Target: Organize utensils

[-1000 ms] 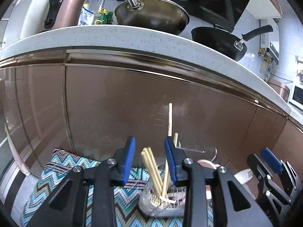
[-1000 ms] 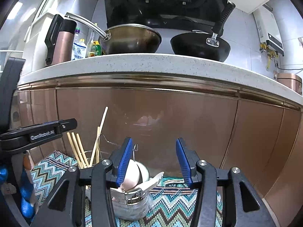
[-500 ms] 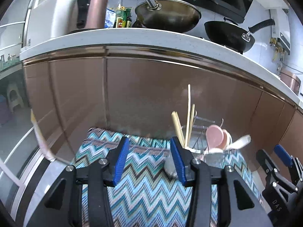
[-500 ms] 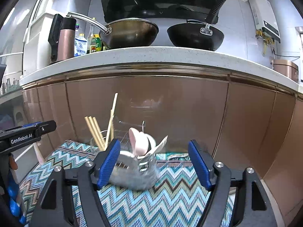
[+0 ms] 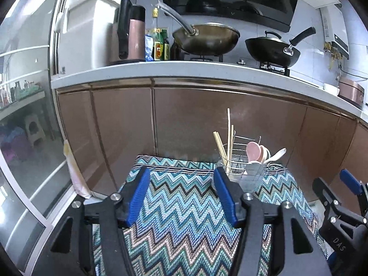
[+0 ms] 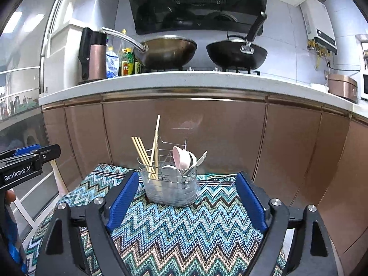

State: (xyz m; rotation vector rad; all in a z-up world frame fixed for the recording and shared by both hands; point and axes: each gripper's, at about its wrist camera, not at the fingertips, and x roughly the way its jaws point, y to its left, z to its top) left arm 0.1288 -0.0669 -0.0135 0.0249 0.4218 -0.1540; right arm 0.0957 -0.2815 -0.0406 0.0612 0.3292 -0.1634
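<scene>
Now both claws [image 6: 186, 201] wider, empty.

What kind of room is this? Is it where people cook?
Yes, it looks like a home kitchen. Two woks sit on a stove under a dark range hood, bottles stand on the white counter, and a caddy holds chopsticks and spoons.

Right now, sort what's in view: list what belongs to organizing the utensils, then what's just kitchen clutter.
Job:
- wire utensil holder
- chopsticks
- spoons
- left gripper, open, empty
- right gripper, open, empty

Just lying about:
- zigzag cloth
- brass wok
- black wok
- thermos
- bottles
</scene>
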